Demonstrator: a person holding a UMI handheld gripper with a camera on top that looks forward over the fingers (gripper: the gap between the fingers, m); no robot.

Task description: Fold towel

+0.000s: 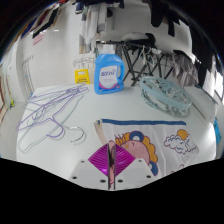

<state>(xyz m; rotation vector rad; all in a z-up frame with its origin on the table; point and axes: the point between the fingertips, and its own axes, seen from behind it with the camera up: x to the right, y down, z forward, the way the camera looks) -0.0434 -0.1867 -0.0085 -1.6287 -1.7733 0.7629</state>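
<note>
A white towel [155, 140] with a colourful cartoon print and a blue-trimmed far edge lies flat on the white table [70, 140], just ahead of my fingers and to their right. My gripper [108, 150] sits over the towel's near left part. Its two magenta pads [97, 162] are pressed together, with a thin strip of the towel's near edge between them. The rest of the towel lies spread on the table.
A blue detergent bottle [107, 72] stands beyond the towel, with a yellow object [84, 72] at its left. White wire hangers [52, 110] lie on the table to the left. Pale blue hangers [165, 92] lie beyond the towel at the right.
</note>
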